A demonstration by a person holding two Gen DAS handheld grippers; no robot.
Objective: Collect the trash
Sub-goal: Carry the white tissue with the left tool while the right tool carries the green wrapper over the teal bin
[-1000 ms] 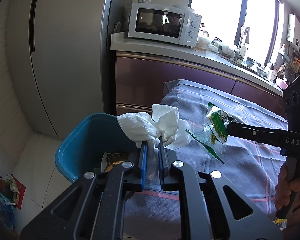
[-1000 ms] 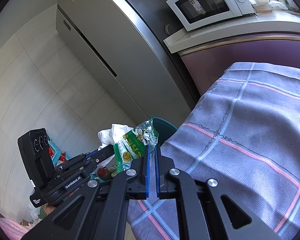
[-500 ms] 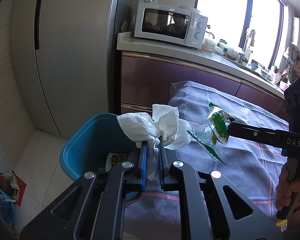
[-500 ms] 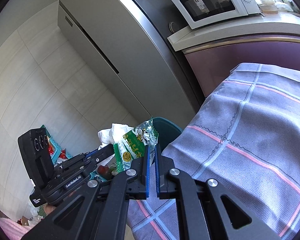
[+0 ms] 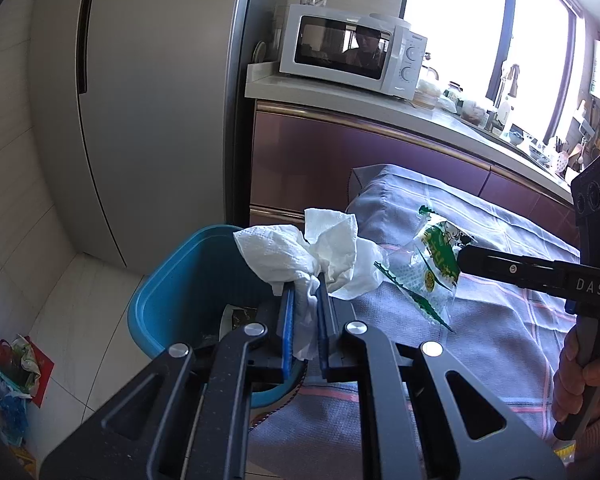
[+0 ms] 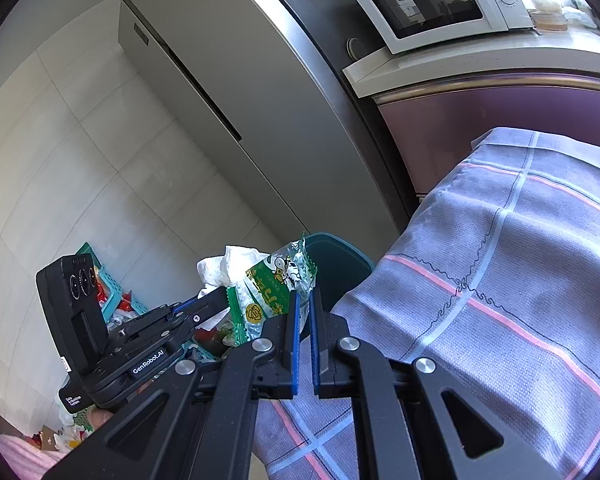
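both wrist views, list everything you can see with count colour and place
tissue: 1, white, crumpled, clamped in the left gripper above the bin's near rim
snack wrapper: 1, green and clear, pinched in the right gripper over the table edge
bin: 1, blue, on the floor beside the table, trash inside
tablecloth: 1, grey-blue with pink and pale stripes, over the table
microwave: 1, white, on the counter
fridge: 1, grey, left of the counter
basket: 1, teal, on the floor
left gripper: black, blue pads
right gripper: black, blue pads
hand: 1, on the right gripper's handle
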